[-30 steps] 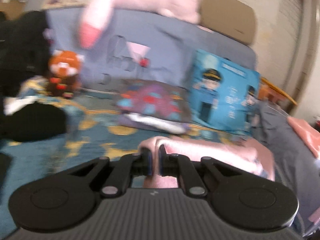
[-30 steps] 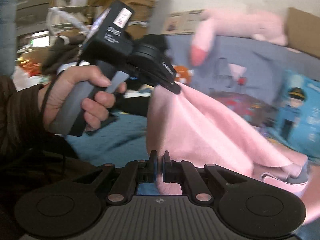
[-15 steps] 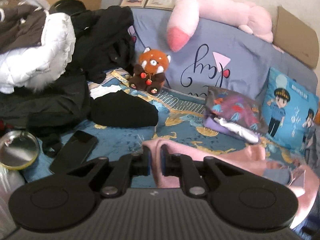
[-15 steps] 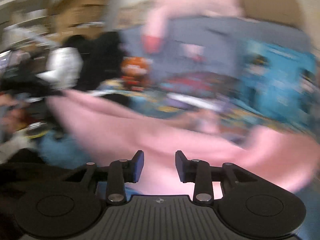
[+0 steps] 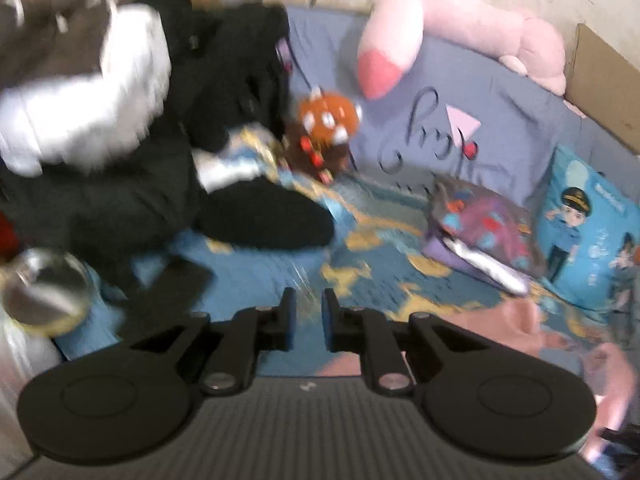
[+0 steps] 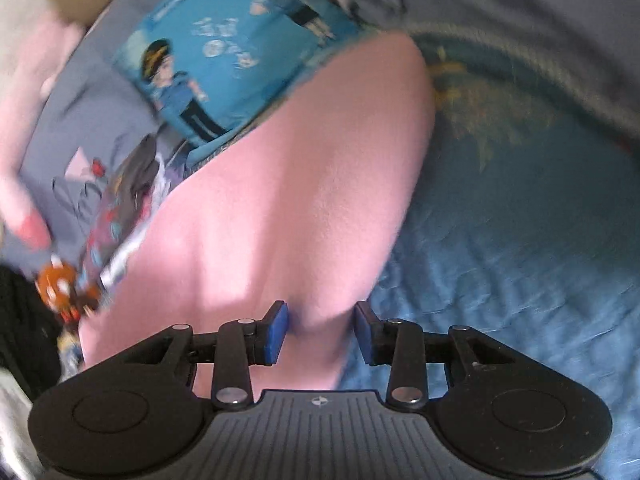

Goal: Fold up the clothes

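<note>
Pink fleece garment (image 6: pixel 288 184) lay stretched along the blue bed (image 6: pixel 500 264), looking doubled over but not squared into a neat stack, honestly. Right tool (image 6: pixel 320 330) gaped wide over its near end, gripping nothing; left tool (image 5: pixel 308 318) was narrowly parted and empty.

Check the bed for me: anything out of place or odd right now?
Yes. The pink garment lies loose and unfolded across the bed, held by neither tool. Dark clothes sit heaped at the left, with a metal bowl beside them.
</note>
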Available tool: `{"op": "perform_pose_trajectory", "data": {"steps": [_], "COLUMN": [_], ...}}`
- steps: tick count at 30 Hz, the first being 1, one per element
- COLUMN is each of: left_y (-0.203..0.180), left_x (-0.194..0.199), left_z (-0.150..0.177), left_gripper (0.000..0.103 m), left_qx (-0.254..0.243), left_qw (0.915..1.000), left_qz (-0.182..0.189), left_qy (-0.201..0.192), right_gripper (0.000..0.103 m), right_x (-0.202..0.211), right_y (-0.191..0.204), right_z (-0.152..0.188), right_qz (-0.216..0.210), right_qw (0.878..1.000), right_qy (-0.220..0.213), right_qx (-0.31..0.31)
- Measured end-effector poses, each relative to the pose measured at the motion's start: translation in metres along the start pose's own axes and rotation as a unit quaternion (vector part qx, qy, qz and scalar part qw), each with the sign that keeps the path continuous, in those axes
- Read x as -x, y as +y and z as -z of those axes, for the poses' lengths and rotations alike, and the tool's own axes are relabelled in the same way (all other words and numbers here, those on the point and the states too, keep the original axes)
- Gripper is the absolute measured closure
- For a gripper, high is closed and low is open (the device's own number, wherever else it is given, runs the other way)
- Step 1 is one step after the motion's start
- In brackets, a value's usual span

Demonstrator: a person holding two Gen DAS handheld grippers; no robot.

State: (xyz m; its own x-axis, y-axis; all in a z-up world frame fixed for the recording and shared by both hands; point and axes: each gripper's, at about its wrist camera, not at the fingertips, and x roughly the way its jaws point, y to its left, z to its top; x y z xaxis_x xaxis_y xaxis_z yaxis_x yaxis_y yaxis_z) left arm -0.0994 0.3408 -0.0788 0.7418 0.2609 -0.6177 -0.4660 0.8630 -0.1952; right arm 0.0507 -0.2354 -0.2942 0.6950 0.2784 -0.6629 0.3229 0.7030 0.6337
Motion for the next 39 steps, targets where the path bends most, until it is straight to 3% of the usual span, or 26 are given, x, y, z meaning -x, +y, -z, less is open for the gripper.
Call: {"op": "perform_pose_trajectory", "data": {"steps": [1,2,3,5,8,12,14,17,20,23,25,26,27,29,34,36,39], "left_y": [-0.001,-0.007,-0.016,-0.043,-0.086,-0.144,-0.172,-0.199,-0.220,-0.247,-0.262,-0.268,-0.272,-0.274,-0.254,-0.236,-0.208], "left_x": [-0.004,-0.010,-0.016,-0.033,-0.060,-0.095,-0.113,-0.134,-0.142,-0.140,-0.146,-0.152,-0.160,-0.168,-0.164,-0.155,-0.148], "left_z": [0.002,0.004,0.006,0.013,0.024,0.039,0.047,0.056,0.065,0.083,0.096,0.102,0.106,0.110,0.101,0.090,0.067], "left_gripper": [0.087,0.078,0.066,0.060,0.037,0.022,0.020,0.020,0.020,0.020,0.022,0.033,0.052,0.074,0.086,0.087,0.087], "left_qx": [-0.004,-0.023,-0.048,-0.100,-0.177,-0.277,-0.326,-0.360,-0.400,-0.463,-0.494,-0.498,-0.495,-0.475,-0.410,-0.367,-0.282], "left_qw": [0.9998,0.9992,0.9978,0.9915,0.9741,0.9364,0.9115,0.8877,0.8512,0.8160,0.8039,0.8030,0.8054,0.8163,0.8482,0.8685,0.9120], "left_qz": [0.012,0.023,0.035,0.069,0.121,0.189,0.222,0.251,0.298,0.311,0.292,0.282,0.274,0.268,0.285,0.291,0.269], "left_qy": [0.013,0.022,0.030,0.046,0.071,0.102,0.118,0.138,0.162,0.152,0.156,0.164,0.176,0.189,0.177,0.163,0.128], "right_gripper": [0.087,0.091,0.094,0.096,0.097,0.097,0.097,0.097,0.097,0.097,0.097,0.097,0.097,0.097,0.097,0.097,0.097], "right_x": [-0.005,-0.008,-0.009,-0.003,0.021,0.051,0.065,0.078,0.091,0.102,0.104,0.104,0.104,0.102,0.100,0.098,0.100], "right_y": [0.001,0.003,0.005,0.011,0.015,0.018,0.015,0.008,0.002,-0.005,-0.009,-0.011,-0.013,-0.014,-0.011,-0.011,-0.010], "right_z": [-0.001,-0.002,-0.003,-0.004,-0.005,-0.004,0.001,0.010,0.022,0.032,0.039,0.039,0.040,0.039,0.041,0.041,0.044], "right_qz": [-0.005,-0.006,-0.006,-0.005,-0.010,-0.001,0.006,0.021,0.039,0.056,0.063,0.065,0.065,0.066,0.066,0.065,0.059], "right_qw": [1.000,1.000,1.000,1.000,0.999,0.996,0.994,0.992,0.990,0.988,0.987,0.987,0.987,0.987,0.985,0.985,0.987], "right_qy": [0.002,0.004,0.002,-0.009,-0.037,-0.074,-0.083,-0.090,-0.094,-0.092,-0.087,-0.086,-0.086,-0.086,-0.095,-0.098,-0.100], "right_qx": [-0.011,-0.016,-0.015,-0.002,0.021,0.054,0.067,0.085,0.099,0.112,0.120,0.121,0.119,0.117,0.127,0.123,0.113]}}
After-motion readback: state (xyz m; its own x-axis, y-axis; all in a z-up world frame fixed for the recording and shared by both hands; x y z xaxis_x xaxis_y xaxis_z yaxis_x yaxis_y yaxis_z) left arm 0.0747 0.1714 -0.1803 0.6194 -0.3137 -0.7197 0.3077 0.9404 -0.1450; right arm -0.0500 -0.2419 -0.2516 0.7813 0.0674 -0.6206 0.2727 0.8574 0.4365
